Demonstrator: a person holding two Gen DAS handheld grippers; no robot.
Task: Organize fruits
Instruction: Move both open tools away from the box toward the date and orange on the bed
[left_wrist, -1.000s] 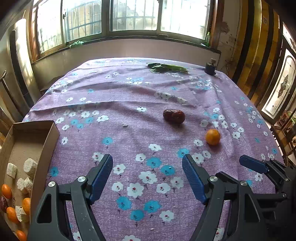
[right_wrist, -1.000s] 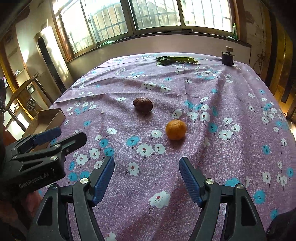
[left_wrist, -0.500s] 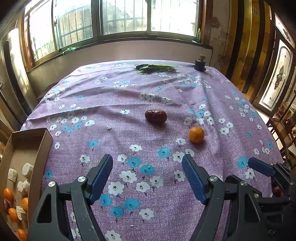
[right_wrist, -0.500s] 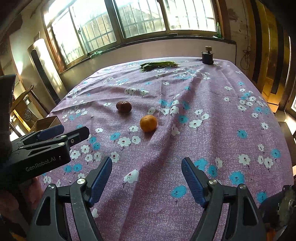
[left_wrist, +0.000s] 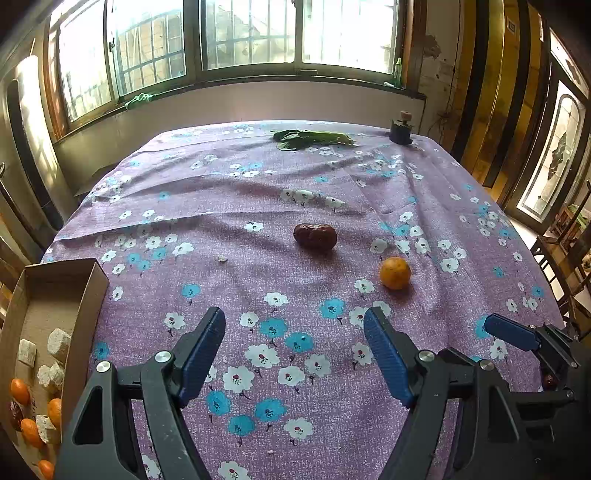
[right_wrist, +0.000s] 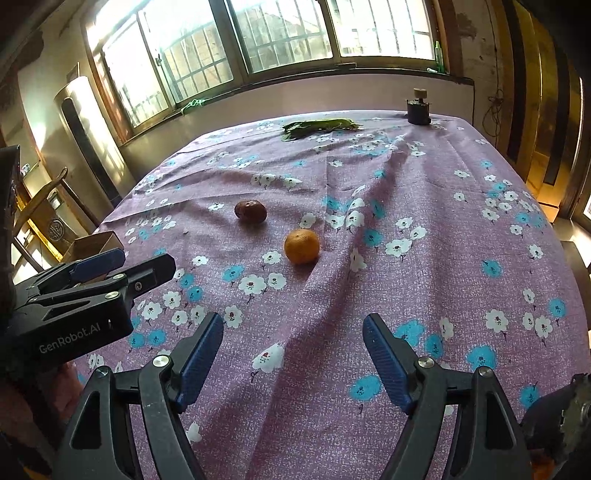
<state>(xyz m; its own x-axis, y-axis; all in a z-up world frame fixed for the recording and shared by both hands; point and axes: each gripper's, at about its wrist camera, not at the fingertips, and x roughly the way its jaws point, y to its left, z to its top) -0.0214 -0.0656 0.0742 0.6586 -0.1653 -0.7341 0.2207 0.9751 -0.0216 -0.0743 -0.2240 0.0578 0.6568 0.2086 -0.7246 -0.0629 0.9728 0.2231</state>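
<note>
a wide table under a purple tablecloth (left_wrist: 280, 280) printed with white and blue flowers filled most of the room below a bank of barred windows. at the table's left edge sat an open cardboard box (left_wrist: 85, 291), and in it lay several small oranges (left_wrist: 19, 390) among pale foam chunks (left_wrist: 59, 339), with a dark red fruit at the very edge.

the left gripper (left_wrist: 294, 354) hung above the near part of the cloth, its blue-padded fingers (left_wrist: 201, 350) spread wide with only flowered fabric between them. the right gripper (right_wrist: 293, 356) hung just beside it on the right, its fingers (right_wrist: 384, 363) likewise spread apart and gripping nothing; its jaws had been widening and had nearly stopped.

out on the cloth, well ahead of both grippers, a dark red jujube (left_wrist: 315, 236) lay on its side near the middle of the table. a small orange (left_wrist: 395, 273) sat near it, closer to the grippers and to the right, not touching it.

at the far edge a bunch of green leaves (left_wrist: 312, 138) lay flat, and near the far right corner stood a small dark jar (left_wrist: 400, 131) with a stopper. a tiny pale crumb (left_wrist: 222, 259) lay left of the jujube.
</note>
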